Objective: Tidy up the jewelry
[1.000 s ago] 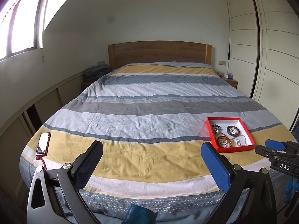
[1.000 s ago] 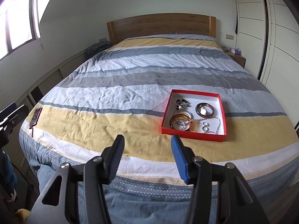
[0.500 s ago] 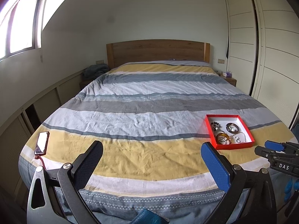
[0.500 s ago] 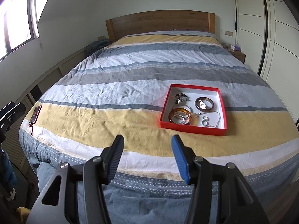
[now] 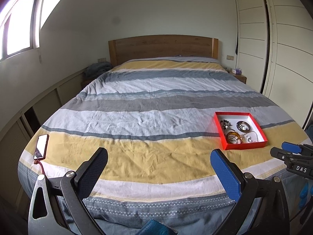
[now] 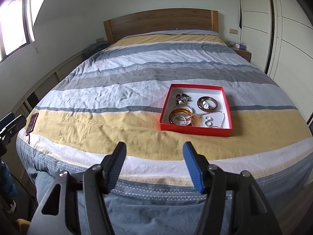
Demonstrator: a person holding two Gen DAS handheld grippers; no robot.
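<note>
Striped bed (image 6: pixel 137 74) seen from its foot edge. Red tray (image 6: pixel 195 130) near the foot edge, toward the right side, holding bangles (image 6: pixel 181 116), a watch (image 6: pixel 206 104), rings (image 6: pixel 208 121), a chain (image 6: pixel 222 117) and a dark beaded piece (image 6: pixel 182 98). Right gripper (image 6: pixel 154 163) above the foot edge, short of the tray, jaws just widened, nothing between them. Left gripper (image 5: pixel 158 168) spread wide, empty. Phone (image 5: pixel 41 144) at the foot-left corner.
</note>
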